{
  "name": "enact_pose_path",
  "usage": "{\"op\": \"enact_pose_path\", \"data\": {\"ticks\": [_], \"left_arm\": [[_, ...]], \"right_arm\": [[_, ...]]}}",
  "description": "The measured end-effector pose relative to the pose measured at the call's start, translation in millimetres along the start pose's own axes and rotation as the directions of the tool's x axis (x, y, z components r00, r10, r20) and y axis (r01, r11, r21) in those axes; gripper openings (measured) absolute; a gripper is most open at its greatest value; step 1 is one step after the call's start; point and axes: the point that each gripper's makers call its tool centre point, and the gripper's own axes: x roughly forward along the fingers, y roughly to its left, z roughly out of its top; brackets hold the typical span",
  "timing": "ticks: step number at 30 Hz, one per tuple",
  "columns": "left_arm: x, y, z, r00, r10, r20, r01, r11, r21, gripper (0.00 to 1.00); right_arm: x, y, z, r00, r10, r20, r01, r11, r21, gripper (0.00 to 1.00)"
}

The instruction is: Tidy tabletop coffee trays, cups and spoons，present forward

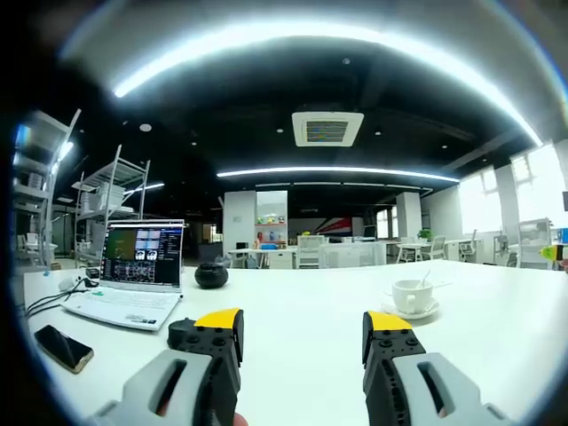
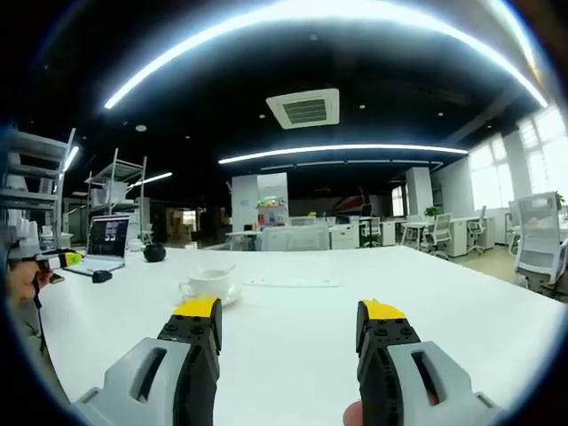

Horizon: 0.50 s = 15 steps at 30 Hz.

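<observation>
A white coffee cup (image 1: 413, 295) stands on a white saucer (image 1: 410, 311) at the right of the white table, with a spoon handle sticking out of it. In the right gripper view the same cup (image 2: 209, 283) stands on its saucer (image 2: 229, 298) left of centre, and a flat white strip (image 2: 293, 282) lies just right of it. My left gripper (image 1: 303, 324) is open over bare table, well short of the cup. My right gripper (image 2: 290, 315) is open too, with nothing between its jaws, the cup ahead to the left. The left gripper (image 2: 55, 259) also appears at the far left, in a hand.
An open laptop (image 1: 133, 266) with cables, a phone (image 1: 62, 348) and a round black pot (image 1: 211, 275) sit on the table's left part. A small black object (image 2: 102, 276) lies near the laptop (image 2: 108, 240). Office chairs (image 2: 537, 240) stand beyond the right table edge.
</observation>
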Motion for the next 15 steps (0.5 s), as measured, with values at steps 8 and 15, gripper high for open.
{"op": "enact_pose_path", "data": {"ticks": [8, 15], "left_arm": [[-0.1, 2.0, -1.5, 1.0, 0.004, 0.0, -0.004, 1.0, 0.002, 0.55], [-0.6, 0.6, -5.2, 1.0, 0.006, -0.007, -0.006, 1.0, -0.001, 0.55]], "right_arm": [[3.9, 3.7, -4.8, 1.0, 0.008, -0.006, -0.008, 1.0, 0.005, 0.61], [3.2, 2.6, -8.4, 1.0, 0.007, -0.011, -0.007, 1.0, 0.011, 0.61]]}}
